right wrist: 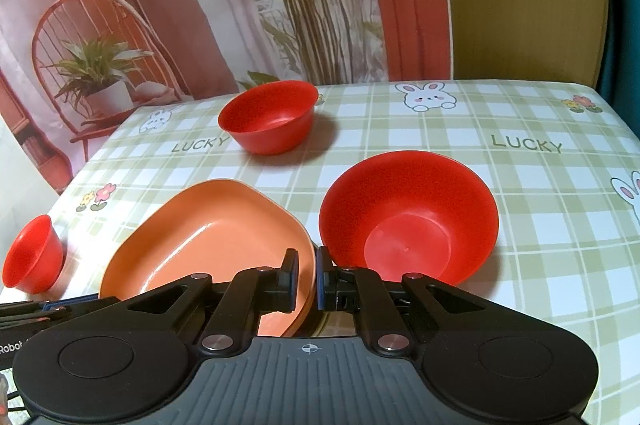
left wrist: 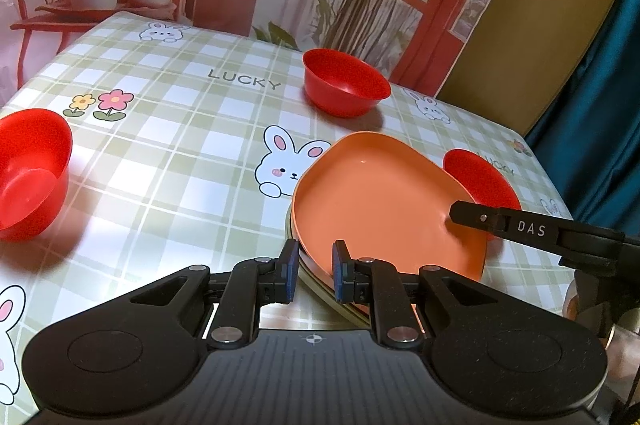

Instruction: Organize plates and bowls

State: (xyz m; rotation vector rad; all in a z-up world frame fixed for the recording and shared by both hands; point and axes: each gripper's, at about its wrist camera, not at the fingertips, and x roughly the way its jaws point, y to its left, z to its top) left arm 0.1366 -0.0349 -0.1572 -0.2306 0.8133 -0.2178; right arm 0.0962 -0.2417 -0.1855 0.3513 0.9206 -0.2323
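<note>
Left wrist view: left claw (left wrist: 314, 271) clamped on near rim of plate stack, orange plate (left wrist: 384, 201) on top, beige plate (left wrist: 320, 287) beneath. Right claw (right wrist: 306, 275) pinches orange plate's right rim. Stack sits on surface (left wrist: 180, 153), near edge. Three red bowls apart: left bowl (left wrist: 32, 173), far bowl (left wrist: 344, 83), right bowl (right wrist: 408, 217) just beside plate. Risks: uneven lift tilts top plate, slides off; thin rim slips from pads; swing knocks right bowl.

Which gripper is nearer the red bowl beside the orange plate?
Right. The right gripper, clamped on the orange plate's rim, sits next to that red bowl; the left gripper grips the plate's opposite edge.
</note>
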